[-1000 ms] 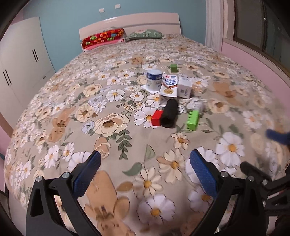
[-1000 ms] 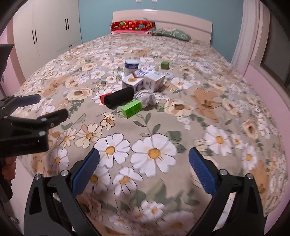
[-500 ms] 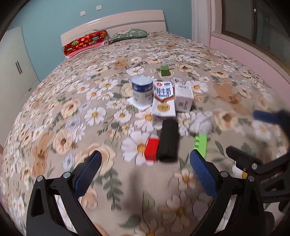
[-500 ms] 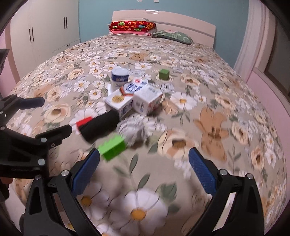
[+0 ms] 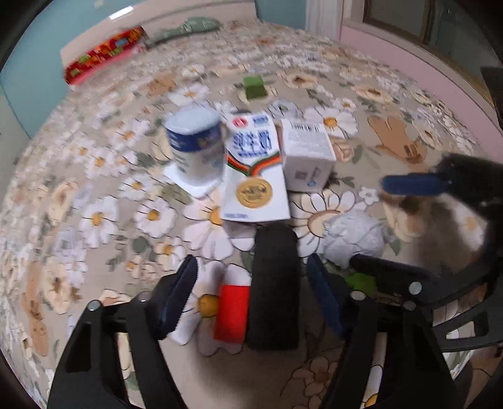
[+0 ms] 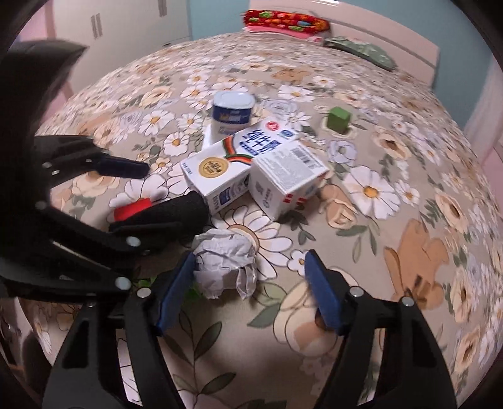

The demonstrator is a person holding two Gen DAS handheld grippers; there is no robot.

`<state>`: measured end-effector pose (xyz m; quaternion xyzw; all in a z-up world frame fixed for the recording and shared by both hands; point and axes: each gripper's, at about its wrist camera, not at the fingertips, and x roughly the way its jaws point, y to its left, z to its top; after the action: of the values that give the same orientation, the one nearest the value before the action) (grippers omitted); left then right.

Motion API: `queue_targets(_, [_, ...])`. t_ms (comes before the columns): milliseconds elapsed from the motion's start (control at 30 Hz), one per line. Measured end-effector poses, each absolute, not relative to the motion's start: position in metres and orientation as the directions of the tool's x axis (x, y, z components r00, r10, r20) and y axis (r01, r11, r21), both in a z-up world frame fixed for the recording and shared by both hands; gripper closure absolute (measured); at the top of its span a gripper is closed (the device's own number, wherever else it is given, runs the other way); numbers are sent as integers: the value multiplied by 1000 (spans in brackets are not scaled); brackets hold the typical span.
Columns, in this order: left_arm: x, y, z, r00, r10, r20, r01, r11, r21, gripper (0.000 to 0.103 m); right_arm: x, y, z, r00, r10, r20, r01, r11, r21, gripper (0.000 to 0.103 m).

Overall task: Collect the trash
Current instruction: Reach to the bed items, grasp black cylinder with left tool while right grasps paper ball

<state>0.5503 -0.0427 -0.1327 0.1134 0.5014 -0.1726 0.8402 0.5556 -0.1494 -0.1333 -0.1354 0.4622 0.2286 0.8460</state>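
Straddling black roll (image 5: 274, 284), left gripper (image 5: 253, 294) wide.

I see a bed (image 6: 408, 195) with a floral cover. Lying on it, bunched mid-bed: a blue-and-white cup (image 6: 232, 114) standing upright on a white square (image 5: 196, 185), a milk carton (image 6: 232, 163) on its side beside it, and a second white carton (image 6: 287, 177) touching the first. A black cylinder (image 5: 275, 289) lies just in front of the milk carton, a red block (image 5: 232, 310) against its side. A crumpled paper ball (image 6: 224, 259) sits near the cylinder's end; I catch a bit of a green block (image 5: 361, 281) next to it. Farther back sits a green cube (image 6: 338, 119), apart. Red pillow (image 6: 284, 19) and green pillow (image 6: 361, 50) at the headboard.
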Motion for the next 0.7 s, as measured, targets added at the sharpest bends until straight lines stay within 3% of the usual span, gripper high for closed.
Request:
queue_targets(133, [562, -48, -144, 349, -212, -913, 423, 905, -49, 47, 567, -145, -140, 393, 309, -866, -567, 823, 37, 47])
queue_targets(300, [568, -58, -156, 304, -189, -934, 455, 890, -32, 57, 577, -143, -154, 299, 360, -884, -594, 795, 123, 58])
queue_targets(400, [570, -60, -158, 290, -196, -937, 452, 891, -47, 69, 580, -142, -160, 272, 393, -879, -600, 783, 164, 64])
queue_targets(533, [570, -57, -156, 282, -217, -935, 436, 897, -76, 69, 578, -145, -160, 267, 431, -862, -593, 779, 205, 66])
queue_targets(700, [563, -56, -142, 320, -223, -921, 419, 905, -74, 70, 569, -150, -149, 339, 403, -850, -579, 801, 149, 67])
